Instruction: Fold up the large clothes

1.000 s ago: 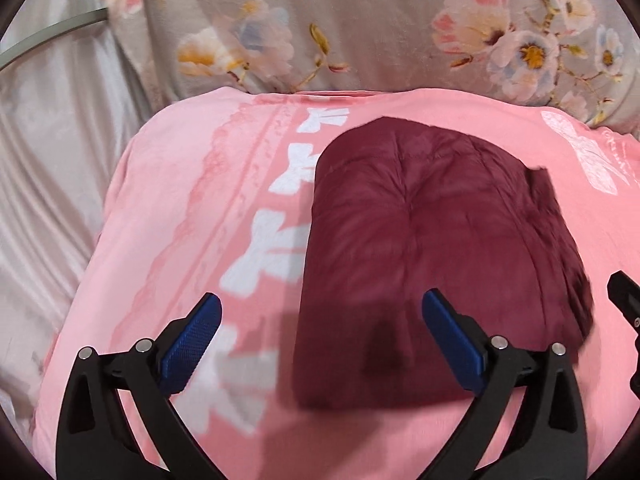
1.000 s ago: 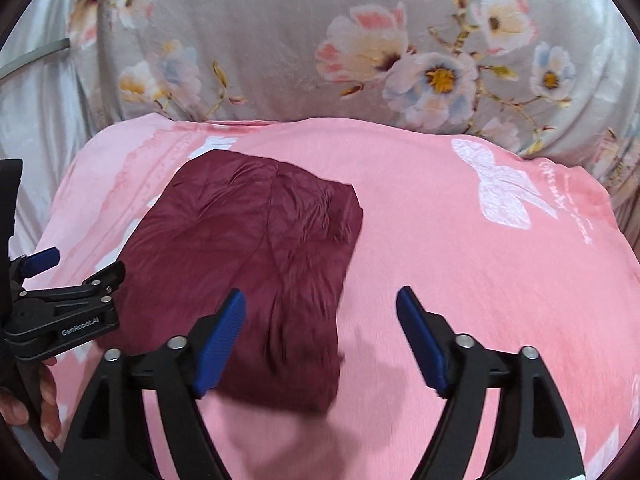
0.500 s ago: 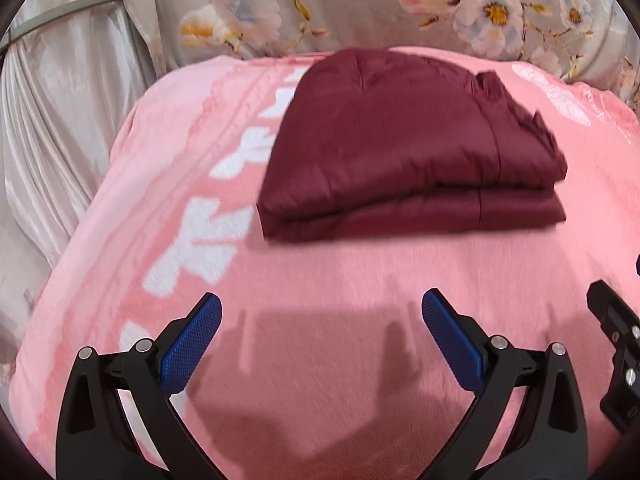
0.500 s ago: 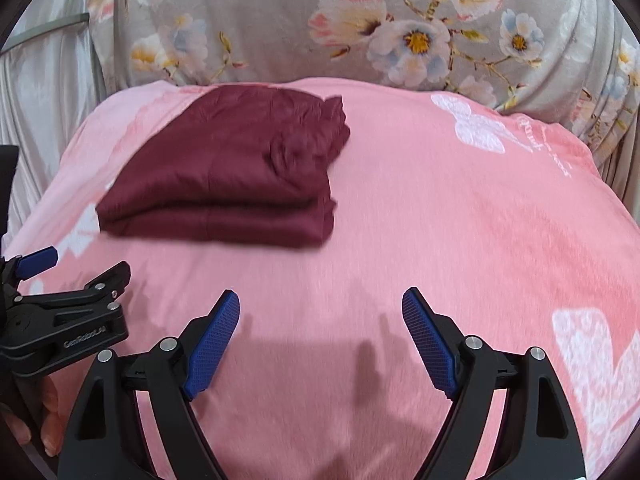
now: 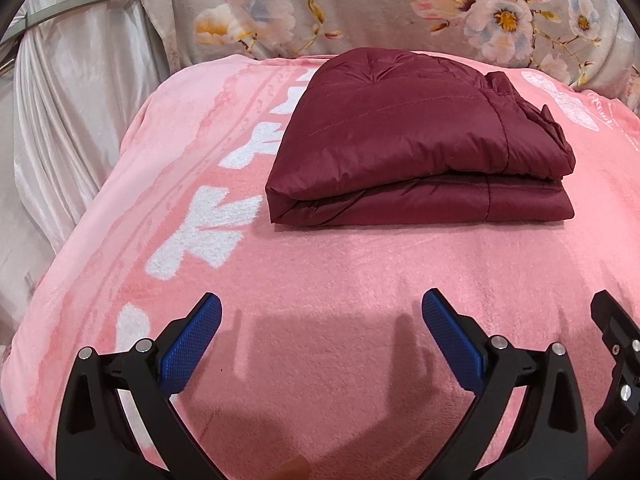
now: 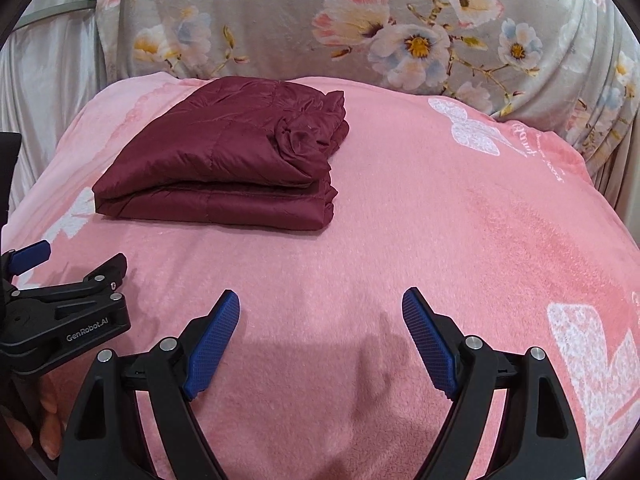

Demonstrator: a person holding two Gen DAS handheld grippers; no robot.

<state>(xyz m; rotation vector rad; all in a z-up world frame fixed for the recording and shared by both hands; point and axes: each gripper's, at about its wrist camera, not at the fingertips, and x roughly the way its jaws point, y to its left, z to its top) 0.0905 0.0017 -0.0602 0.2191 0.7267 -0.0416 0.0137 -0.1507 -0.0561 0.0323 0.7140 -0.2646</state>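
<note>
A dark red quilted jacket [image 5: 416, 144] lies folded in a neat stack on the pink blanket [image 5: 320, 280]; it also shows in the right wrist view [image 6: 224, 160], at the left back. My left gripper [image 5: 320, 308] is open and empty, well in front of the jacket above the blanket. My right gripper [image 6: 320, 304] is open and empty, in front and to the right of the jacket. The left gripper's body also shows at the right wrist view's left edge [image 6: 64, 308].
A grey floral cloth [image 6: 360, 28] hangs behind the blanket. A shiny silver curtain [image 5: 72, 92] hangs at the left. The blanket [image 6: 460, 220] has white bow prints and drops off at its left and right edges.
Both grippers have pulled back and lowered from above the jacket to well in front of it. The jacket lies still, folded.
</note>
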